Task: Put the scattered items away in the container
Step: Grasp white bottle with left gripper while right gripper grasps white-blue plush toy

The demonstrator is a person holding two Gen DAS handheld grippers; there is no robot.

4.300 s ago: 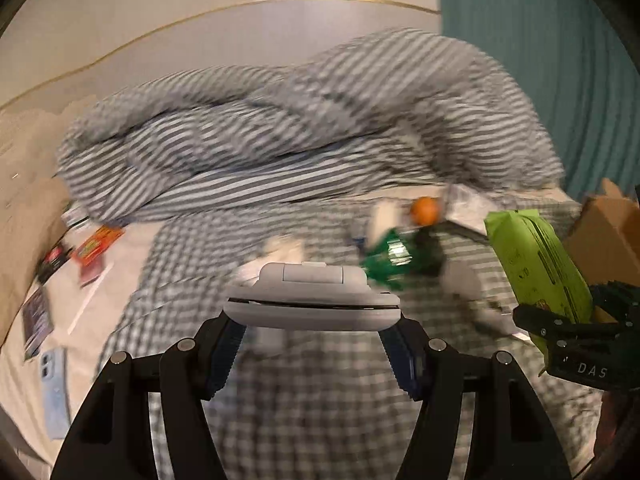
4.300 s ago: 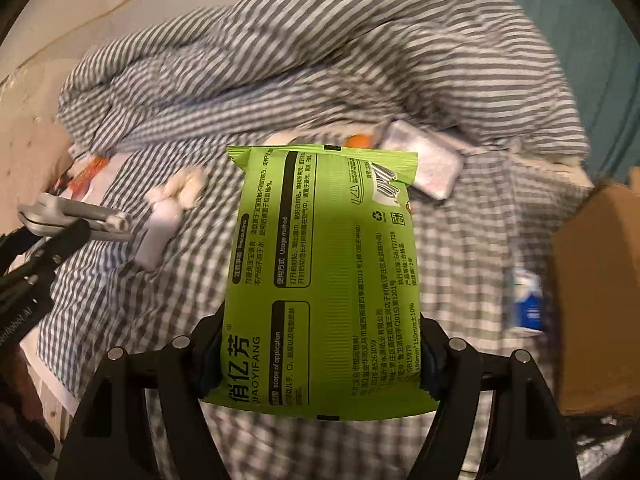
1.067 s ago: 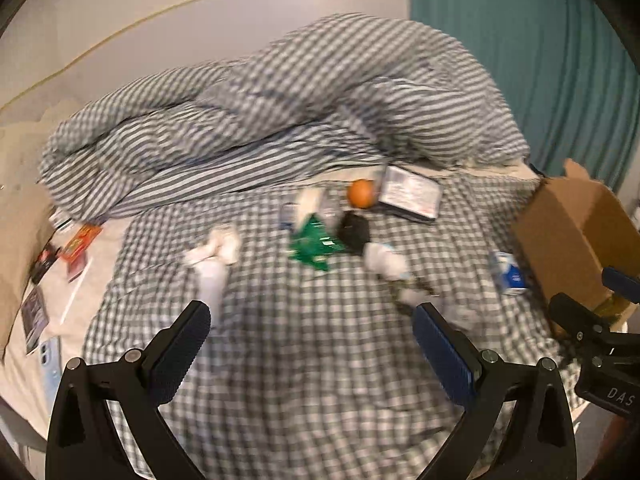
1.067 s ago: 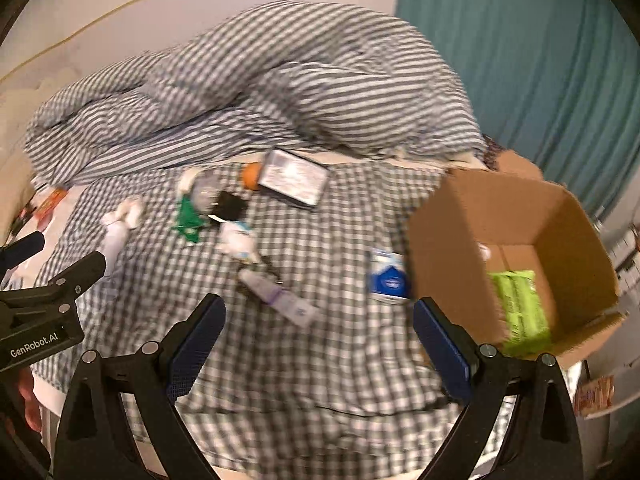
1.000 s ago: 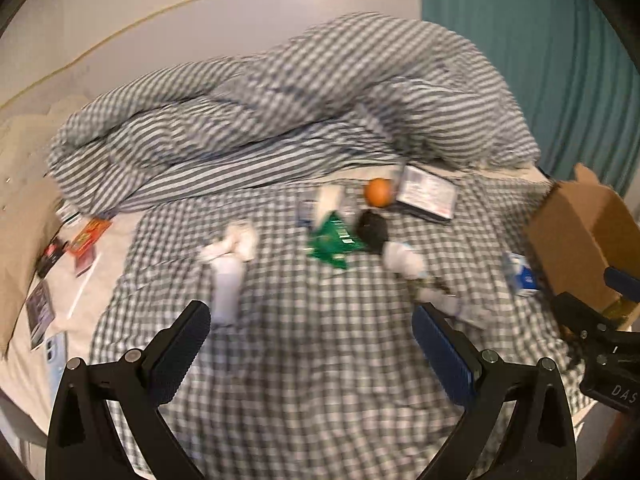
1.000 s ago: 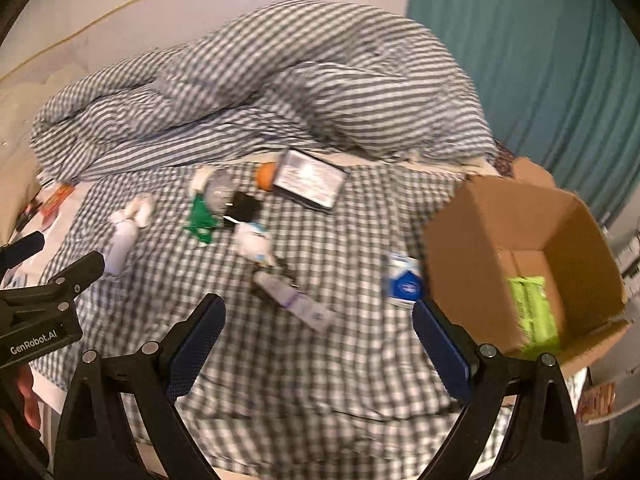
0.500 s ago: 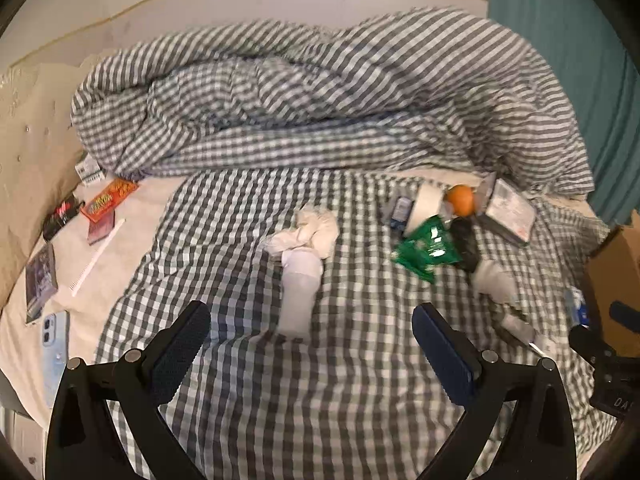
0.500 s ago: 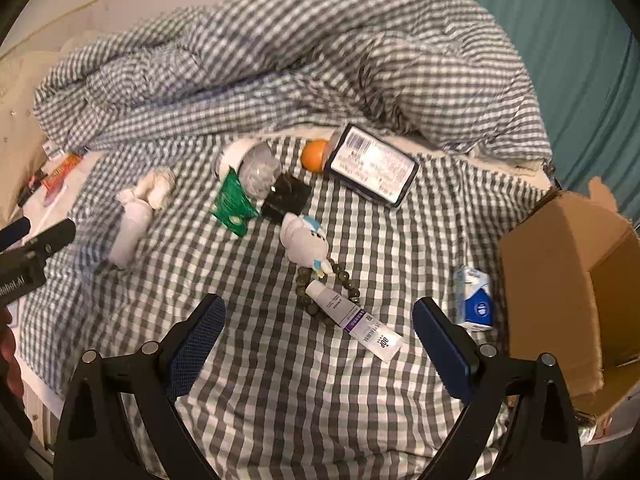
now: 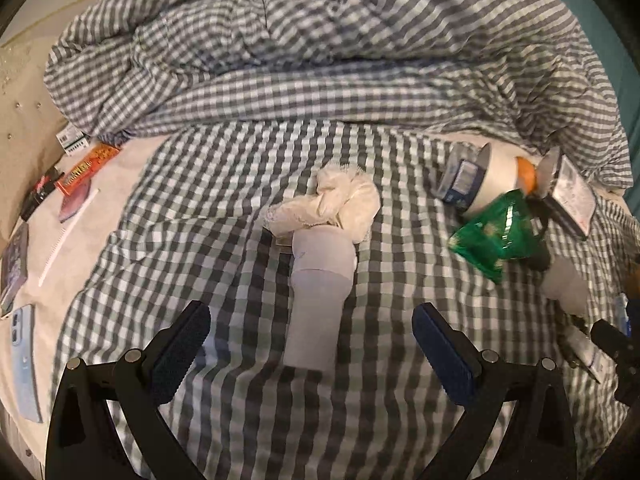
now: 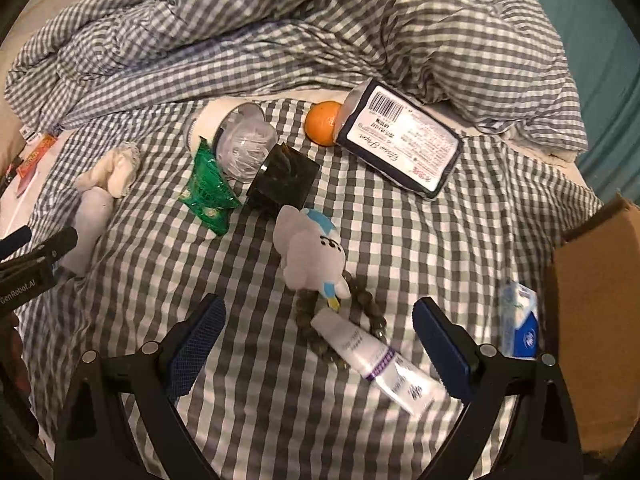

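Left hand-held gripper (image 9: 310, 350): jaws spread wide, holding nothing, poised over the near end of a pale grey sock (image 9: 318, 292) that lies lengthwise on the checked bed sheet (image 9: 224, 208). Judged soft, light and limp; a pinch across the middle of its folded body should hold, and any slack will likely dangle. A crumpled cream cloth (image 9: 336, 200) touches the sock's far end and may drag along if the pinch lands too far forward.

Right hand-held gripper (image 10: 318, 344): likewise released and empty. Between its fingers lies a white cream tube (image 10: 374, 354), resting across a dark bead bracelet (image 10: 360, 300). The tube appears smooth and squeezable; take it across the flat body, not the cap. Just beyond the tube sits a grey plush toy (image 10: 310, 252), soft and easily gripped anywhere.

Farther beyond the tube: a black box (image 10: 284, 180), a green foil packet (image 10: 208, 190), a clear plastic jar (image 10: 244, 148), an orange (image 10: 322, 122) likely to roll, and a dark tissue pack (image 10: 400, 146).

Right of the tube: a small blue-and-white carton (image 10: 520, 320), then the cardboard box (image 10: 596, 300), the receiving container.
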